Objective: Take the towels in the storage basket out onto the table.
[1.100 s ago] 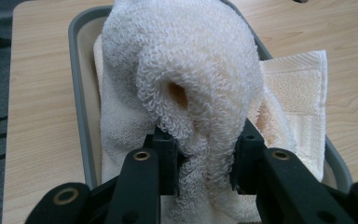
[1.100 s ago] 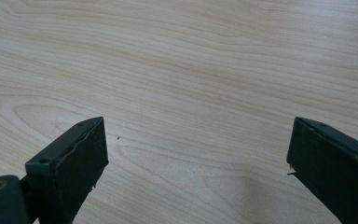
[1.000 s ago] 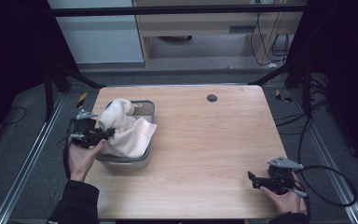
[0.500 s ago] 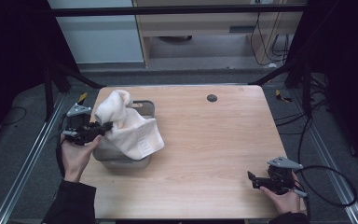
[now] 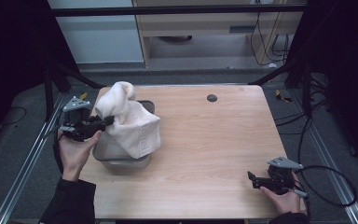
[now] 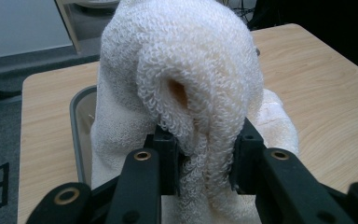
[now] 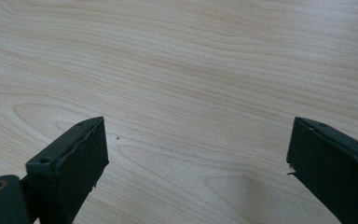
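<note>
A white terry towel (image 5: 129, 120) hangs lifted above a grey metal tray (image 5: 116, 157) at the table's left side, its lower part still draping into the tray. My left gripper (image 5: 106, 122) is shut on a bunched fold of the towel (image 6: 200, 93), whose loops bulge up between the two black jaws. The tray's rim (image 6: 74, 121) shows behind the cloth. My right gripper (image 5: 251, 179) rests low at the table's front right corner, open, with bare wood between its fingers (image 7: 74, 158).
The wooden table (image 5: 205, 140) has a small dark round spot (image 5: 211, 98) near its far edge. A cable (image 5: 331, 186) loops off the right gripper past the table's right edge. Metal rails and dark floor surround the table.
My left gripper has raised the towel higher and drawn it leftward out of the tray. The towel now hangs longer. The right gripper has stayed put.
</note>
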A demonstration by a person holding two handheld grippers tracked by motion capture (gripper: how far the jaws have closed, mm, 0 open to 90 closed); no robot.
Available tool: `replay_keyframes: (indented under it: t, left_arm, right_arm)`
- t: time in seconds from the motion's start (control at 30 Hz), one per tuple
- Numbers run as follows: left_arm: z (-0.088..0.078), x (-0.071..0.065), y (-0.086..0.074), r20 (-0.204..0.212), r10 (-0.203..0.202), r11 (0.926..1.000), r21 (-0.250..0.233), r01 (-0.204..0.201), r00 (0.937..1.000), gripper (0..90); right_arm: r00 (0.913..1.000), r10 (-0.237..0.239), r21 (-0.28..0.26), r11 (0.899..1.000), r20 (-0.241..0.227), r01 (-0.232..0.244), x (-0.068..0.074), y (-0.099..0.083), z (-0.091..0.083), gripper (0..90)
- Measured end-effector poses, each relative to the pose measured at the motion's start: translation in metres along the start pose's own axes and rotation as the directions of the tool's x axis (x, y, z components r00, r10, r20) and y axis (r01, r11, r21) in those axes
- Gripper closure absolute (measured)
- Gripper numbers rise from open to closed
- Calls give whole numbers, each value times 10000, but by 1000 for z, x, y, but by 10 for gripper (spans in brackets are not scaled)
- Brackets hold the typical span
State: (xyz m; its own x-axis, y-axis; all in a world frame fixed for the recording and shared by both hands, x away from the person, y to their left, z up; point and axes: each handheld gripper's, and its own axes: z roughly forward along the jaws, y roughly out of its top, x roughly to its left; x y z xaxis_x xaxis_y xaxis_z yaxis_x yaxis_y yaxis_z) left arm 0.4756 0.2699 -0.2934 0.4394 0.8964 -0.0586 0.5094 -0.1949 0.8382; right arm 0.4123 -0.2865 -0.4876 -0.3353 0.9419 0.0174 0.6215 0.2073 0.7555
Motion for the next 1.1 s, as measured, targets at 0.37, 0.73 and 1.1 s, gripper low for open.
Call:
replay_keyframes:
  t: [0.37,0.73,1.1]
  left_arm:
    - [-15,-14,12,349,279,9991,-315,-268,9990,687]
    - [-14,-39,24,729,740,9961,-532,-702,9946,687]
    - [-5,-61,28,1156,1167,9925,-505,-1115,9864,687]
  right_arm:
    - [10000,26,-6,10000,9,-26,0,0,0,53]
    - [10000,62,-57,10000,40,-62,-1,0,-1,56]
    - [10000,55,-98,9999,53,-54,-1,0,-2,58]
